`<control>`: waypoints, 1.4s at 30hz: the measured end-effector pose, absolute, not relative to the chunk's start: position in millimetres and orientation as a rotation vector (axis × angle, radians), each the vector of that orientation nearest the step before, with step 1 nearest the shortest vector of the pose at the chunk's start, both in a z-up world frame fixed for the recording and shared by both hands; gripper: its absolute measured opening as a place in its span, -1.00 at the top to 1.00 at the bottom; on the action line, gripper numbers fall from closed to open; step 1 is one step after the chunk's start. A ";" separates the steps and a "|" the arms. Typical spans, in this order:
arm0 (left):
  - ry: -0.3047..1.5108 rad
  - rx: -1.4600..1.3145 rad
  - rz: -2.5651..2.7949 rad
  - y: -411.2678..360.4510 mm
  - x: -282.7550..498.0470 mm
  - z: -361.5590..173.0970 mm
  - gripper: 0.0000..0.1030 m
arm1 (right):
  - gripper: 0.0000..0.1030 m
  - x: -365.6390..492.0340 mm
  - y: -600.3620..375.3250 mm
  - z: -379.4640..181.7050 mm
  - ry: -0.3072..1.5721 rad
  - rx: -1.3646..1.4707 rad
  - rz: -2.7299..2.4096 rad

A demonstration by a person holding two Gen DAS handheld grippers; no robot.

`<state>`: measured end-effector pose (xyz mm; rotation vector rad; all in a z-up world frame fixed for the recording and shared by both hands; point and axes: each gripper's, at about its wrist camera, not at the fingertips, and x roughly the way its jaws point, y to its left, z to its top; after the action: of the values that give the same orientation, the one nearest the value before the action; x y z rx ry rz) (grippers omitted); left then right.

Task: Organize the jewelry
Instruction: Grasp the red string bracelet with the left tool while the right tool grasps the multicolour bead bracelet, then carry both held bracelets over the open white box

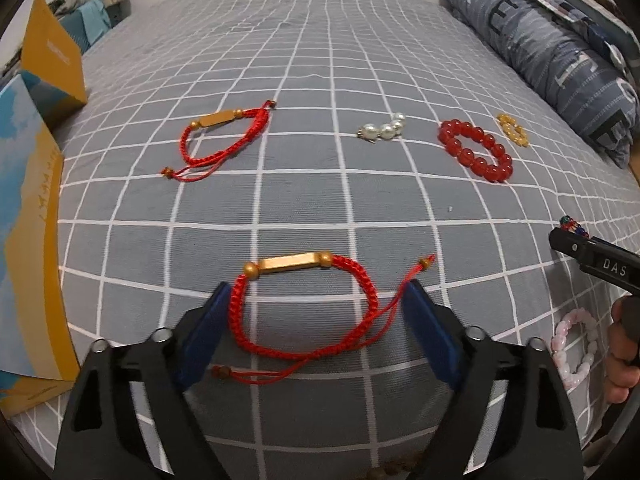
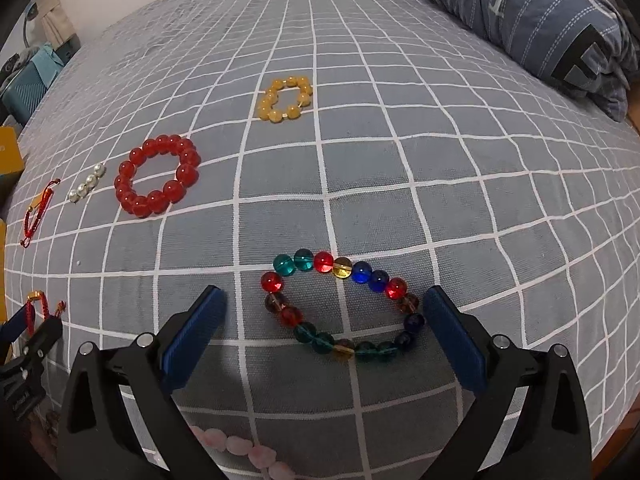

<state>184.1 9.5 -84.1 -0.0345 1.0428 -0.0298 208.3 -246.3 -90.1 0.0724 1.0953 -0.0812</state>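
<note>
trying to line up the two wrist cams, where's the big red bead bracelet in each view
Left wrist view: the red bead bracelet lies upper right on the bedsheet, just left of the yellow bead bracelet.
Right wrist view: it lies left of centre, lower left of the yellow bead bracelet.
Shared landmark: the pearl strand, left of it in both.

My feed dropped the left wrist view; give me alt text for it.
The open left gripper straddles a red cord bracelet with a gold bar on a grey checked bedsheet, pads not pressing it. Beyond lie a matching cord bracelet, a pearl piece, red beads and yellow beads.
</note>
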 end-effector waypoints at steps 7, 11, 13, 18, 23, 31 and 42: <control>1.050 -0.044 -0.028 11.2 181.1 -80.2 0.04 | -0.43 206.7 -232.2 -87.9 1.085 -0.003 -0.080; 1.055 -0.048 -0.030 11.2 178.4 -78.9 0.36 | -0.03 205.8 -228.0 -85.3 1.078 -0.008 -0.077; 1.059 -0.049 -0.036 11.3 177.2 -78.9 0.55 | 0.20 205.0 -227.4 -84.2 1.076 -0.010 -0.074; 1.053 -0.060 -0.049 11.9 173.7 -75.7 0.78 | 0.67 201.7 -228.7 -81.5 1.070 0.013 -0.087; 1.031 -0.040 -0.043 10.4 168.7 -70.7 0.78 | 0.67 195.7 -234.7 -74.4 1.049 0.055 -0.084; 0.994 -0.050 -0.037 14.5 164.9 -58.9 0.78 | 0.82 187.5 -237.8 -63.7 1.013 0.077 -0.079; 0.949 -0.047 -0.027 17.0 146.0 -39.9 0.78 | 0.82 172.4 -230.3 -45.5 0.958 0.055 -0.089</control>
<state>146.0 17.0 -39.9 -0.0474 0.9494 -0.0272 172.4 -230.3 -45.5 0.0553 0.9582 -0.0892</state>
